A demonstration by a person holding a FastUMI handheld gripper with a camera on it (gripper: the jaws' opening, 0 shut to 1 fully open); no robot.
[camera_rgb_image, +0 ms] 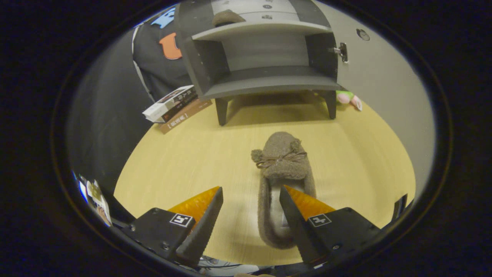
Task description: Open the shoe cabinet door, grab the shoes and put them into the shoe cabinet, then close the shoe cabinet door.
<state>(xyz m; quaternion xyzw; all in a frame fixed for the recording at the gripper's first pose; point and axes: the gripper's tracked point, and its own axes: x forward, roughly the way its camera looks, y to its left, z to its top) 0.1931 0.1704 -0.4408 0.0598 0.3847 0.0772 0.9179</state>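
A fuzzy brown slipper (282,169) with a small bow lies on the light wooden table (192,161), toe pointing toward the cabinet. My gripper (251,194) is open; its right finger hangs over the slipper's inner opening and its left finger stands over bare table beside the slipper. Beyond the slipper stands the grey shoe cabinet (265,84) on short legs. Its door (380,88) is swung open to the right. A second brown slipper (227,18) rests on the cabinet's upper shelf. The lower shelf is bare.
A stack of books (175,105) lies left of the cabinet at the table's edge. A small pink and green plush toy (349,98) sits behind the cabinet's right leg, near the open door. A latch (342,51) juts from the door's inner face.
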